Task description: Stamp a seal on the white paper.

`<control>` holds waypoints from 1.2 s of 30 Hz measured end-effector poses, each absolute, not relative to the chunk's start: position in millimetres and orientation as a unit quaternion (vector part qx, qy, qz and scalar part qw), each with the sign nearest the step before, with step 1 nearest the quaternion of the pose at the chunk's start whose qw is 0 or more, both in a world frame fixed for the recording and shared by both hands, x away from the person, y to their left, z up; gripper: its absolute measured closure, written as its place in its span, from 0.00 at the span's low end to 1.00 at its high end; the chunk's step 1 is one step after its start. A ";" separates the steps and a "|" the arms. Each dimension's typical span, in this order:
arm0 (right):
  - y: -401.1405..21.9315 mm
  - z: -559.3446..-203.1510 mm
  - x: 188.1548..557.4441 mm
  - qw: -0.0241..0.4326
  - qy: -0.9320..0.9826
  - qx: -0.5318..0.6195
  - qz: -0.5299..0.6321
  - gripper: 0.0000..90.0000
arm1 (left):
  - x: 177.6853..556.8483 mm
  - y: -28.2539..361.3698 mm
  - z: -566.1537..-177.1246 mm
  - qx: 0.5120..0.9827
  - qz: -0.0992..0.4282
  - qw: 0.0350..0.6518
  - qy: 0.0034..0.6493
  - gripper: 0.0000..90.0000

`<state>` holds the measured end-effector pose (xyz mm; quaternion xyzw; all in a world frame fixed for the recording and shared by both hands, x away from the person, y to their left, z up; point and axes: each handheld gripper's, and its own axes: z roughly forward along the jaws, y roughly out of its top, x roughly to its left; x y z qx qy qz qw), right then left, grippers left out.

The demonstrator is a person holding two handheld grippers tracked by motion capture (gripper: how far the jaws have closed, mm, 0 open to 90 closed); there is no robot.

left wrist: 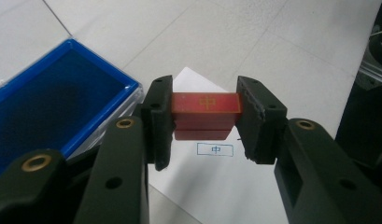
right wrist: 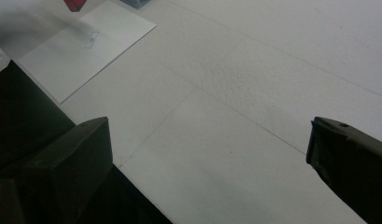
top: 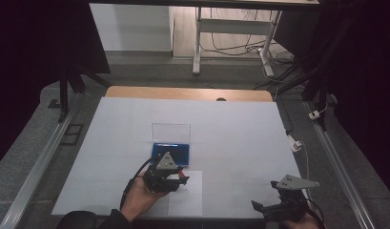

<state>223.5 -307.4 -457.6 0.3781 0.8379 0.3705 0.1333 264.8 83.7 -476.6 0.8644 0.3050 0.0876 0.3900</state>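
My left gripper (left wrist: pixel 205 119) is shut on a red rectangular block (left wrist: pixel 206 109) that has a gold character on its top face. It hangs a little above a white sheet of paper (left wrist: pixel 216 186), over a small boxed blue character (left wrist: pixel 215 149) printed there. From above, the left gripper (top: pixel 182 177) sits just in front of an open blue box (top: pixel 171 152), whose clear lid (top: pixel 170 132) stands upright behind it. My right gripper (top: pixel 264 194) rests near the table's front right edge, jaws open and empty (right wrist: pixel 207 140). The paper (right wrist: pixel 81 51) and the red block (right wrist: pixel 74 4) appear far off at its upper left.
The white table covering (top: pixel 230 133) ends at a wooden strip (top: pixel 188 93) along the far side. A white plug and cable (top: pixel 296 144) lie at the right edge. Beyond the table stand metal desk legs (top: pixel 197 43) with loose cables on the floor.
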 end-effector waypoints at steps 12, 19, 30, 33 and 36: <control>-307.4 -457.5 223.5 0.133 0.837 0.378 0.372 0.00 | 267.5 96.8 -467.9 0.858 0.100 0.395 0.313 0.65; -307.8 -457.5 223.5 0.133 0.838 0.377 0.372 0.00 | 270.0 101.8 -465.9 0.855 0.106 0.396 0.319 0.65; -308.6 -457.6 223.8 0.131 0.835 0.379 0.376 0.00 | 275.1 112.3 -461.8 0.846 0.114 0.401 0.331 0.65; -309.0 -457.7 224.0 0.130 0.835 0.379 0.377 0.00 | 276.7 115.8 -460.4 0.844 0.117 0.403 0.335 0.65; -309.4 -457.8 224.3 0.127 0.834 0.381 0.378 0.00 | 278.8 119.8 -459.0 0.840 0.119 0.405 0.341 0.65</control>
